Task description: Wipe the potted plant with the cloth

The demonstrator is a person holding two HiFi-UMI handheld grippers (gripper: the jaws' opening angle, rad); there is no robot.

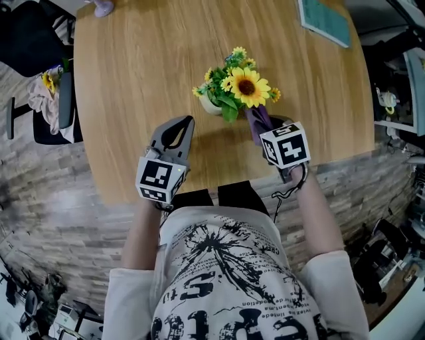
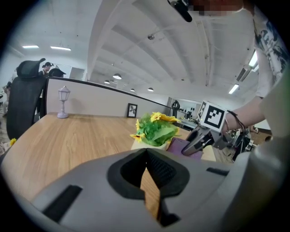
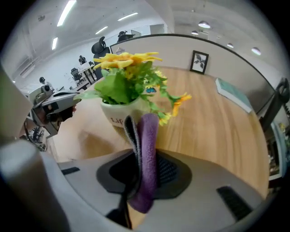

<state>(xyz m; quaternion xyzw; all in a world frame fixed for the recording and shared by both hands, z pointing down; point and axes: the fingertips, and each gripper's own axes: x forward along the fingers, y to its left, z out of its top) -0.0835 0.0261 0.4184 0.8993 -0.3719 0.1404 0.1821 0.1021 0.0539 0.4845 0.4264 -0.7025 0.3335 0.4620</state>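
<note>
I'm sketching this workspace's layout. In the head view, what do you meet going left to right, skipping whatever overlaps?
Chair → left gripper → plant → book.

The pot [image 1: 210, 105] is largely hidden under its flowers [image 1: 244, 85] in the head view, the book [image 1: 324, 20] is cut by the top edge, and the pot's print is partly covered by the cloth [image 3: 148, 136].

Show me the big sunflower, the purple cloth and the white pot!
big sunflower [image 1: 247, 87]: head view, on its dark middle.
purple cloth [image 3: 148, 145]: right gripper view, on the upright purple fold.
white pot [image 3: 113, 113]: right gripper view, on its front wall, below the leaves.
</note>
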